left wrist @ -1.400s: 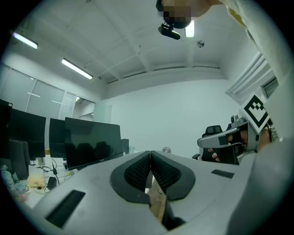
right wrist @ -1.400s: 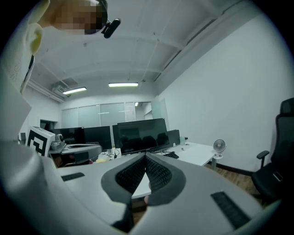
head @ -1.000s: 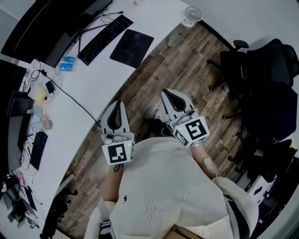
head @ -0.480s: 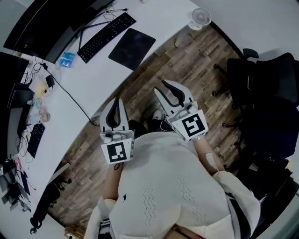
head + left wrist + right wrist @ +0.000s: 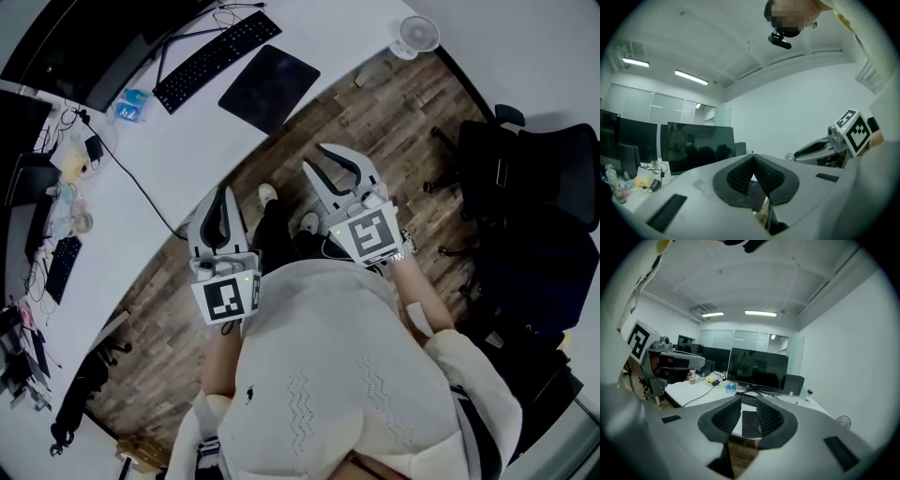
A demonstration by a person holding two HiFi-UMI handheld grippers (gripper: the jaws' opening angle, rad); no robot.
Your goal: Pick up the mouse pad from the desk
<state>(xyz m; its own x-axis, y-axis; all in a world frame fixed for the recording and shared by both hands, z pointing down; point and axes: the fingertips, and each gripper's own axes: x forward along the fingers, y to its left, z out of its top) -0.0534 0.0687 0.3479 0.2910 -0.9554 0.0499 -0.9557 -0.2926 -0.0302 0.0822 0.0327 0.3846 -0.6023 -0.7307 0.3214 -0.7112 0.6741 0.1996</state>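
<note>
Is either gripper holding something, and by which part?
Nothing is held. The left gripper is shut empty, the right gripper open; the mouse pad lies on the desk, away from both.

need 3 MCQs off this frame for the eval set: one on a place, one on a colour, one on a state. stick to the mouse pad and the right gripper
1. Where does the mouse pad lie?
A. on the desk, beside the keyboard
B. on the floor
C. on the chair

2. What colour is the mouse pad?
A. white
B. black
C. red

3. How do the jaws of the right hand-held gripper stand?
A. shut on the mouse pad
B. shut, nothing held
C. apart, nothing between them

Key:
1 A: the head view shows it flat on the white top next to the keyboard.
2 B: it reads dark against the white desk.
3 C: the right gripper view shows a gap between the pads, with the mouse pad far off on the desk.
</note>
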